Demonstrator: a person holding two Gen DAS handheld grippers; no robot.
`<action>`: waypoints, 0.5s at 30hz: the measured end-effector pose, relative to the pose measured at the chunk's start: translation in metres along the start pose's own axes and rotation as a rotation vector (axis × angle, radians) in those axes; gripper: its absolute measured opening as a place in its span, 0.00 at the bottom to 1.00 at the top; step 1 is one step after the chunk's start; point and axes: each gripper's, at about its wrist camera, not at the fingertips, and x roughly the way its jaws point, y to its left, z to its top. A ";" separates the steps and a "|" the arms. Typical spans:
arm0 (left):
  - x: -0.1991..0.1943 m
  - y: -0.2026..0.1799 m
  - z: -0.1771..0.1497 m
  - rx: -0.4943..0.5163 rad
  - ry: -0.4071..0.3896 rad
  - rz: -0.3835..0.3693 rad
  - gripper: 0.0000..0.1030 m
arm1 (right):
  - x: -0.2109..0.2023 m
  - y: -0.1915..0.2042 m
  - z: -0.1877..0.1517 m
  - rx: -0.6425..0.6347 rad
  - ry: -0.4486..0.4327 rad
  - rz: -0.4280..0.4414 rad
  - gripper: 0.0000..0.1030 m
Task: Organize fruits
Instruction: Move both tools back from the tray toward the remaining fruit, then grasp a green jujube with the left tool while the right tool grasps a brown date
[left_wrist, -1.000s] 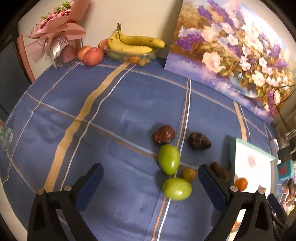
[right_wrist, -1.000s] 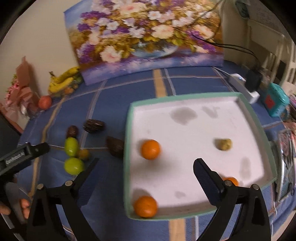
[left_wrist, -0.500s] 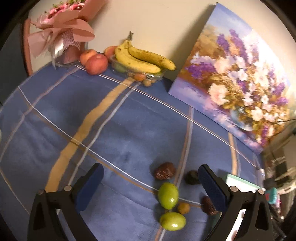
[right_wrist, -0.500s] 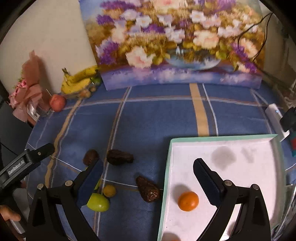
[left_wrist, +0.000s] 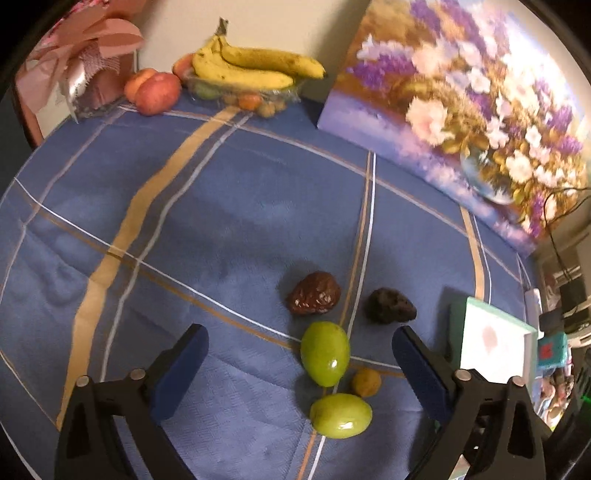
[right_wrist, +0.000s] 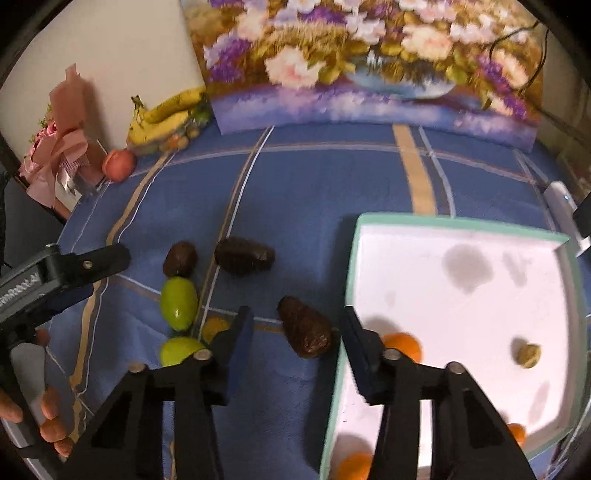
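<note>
On the blue tablecloth lie two green fruits (left_wrist: 325, 352) (left_wrist: 340, 415), a small yellow fruit (left_wrist: 366, 382) and three dark brown dates (left_wrist: 315, 292) (left_wrist: 389, 305) (right_wrist: 305, 326). A white tray with a green rim (right_wrist: 351, 266) holds several small oranges (right_wrist: 402, 341) and a yellowish nut (right_wrist: 529, 355). My left gripper (left_wrist: 299, 365) is open, with the green fruits between its fingers. My right gripper (right_wrist: 297, 334) is open around the nearest date, just left of the tray. The left gripper also shows in the right wrist view (right_wrist: 92, 260).
A flower painting (left_wrist: 461, 81) leans against the back wall. Bananas on a clear fruit box (left_wrist: 255, 70), peaches (left_wrist: 155, 90) and a pink wrapped bouquet (left_wrist: 85, 62) stand at the back left. A white power strip (right_wrist: 565, 206) and cables lie right of the tray.
My right gripper has moved left off the tray and down to straddle the nearest date, its fingers closer together. My left gripper's view swung, then came back over the green fruits.
</note>
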 end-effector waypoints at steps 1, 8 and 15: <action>0.004 -0.001 -0.001 -0.002 0.010 -0.005 0.88 | 0.003 0.001 -0.001 -0.006 0.008 0.003 0.41; 0.038 -0.004 -0.013 0.002 0.124 0.005 0.66 | 0.027 0.005 -0.007 -0.074 0.064 -0.072 0.38; 0.051 -0.007 -0.021 -0.021 0.173 -0.059 0.46 | 0.027 0.009 -0.012 -0.118 0.066 -0.107 0.37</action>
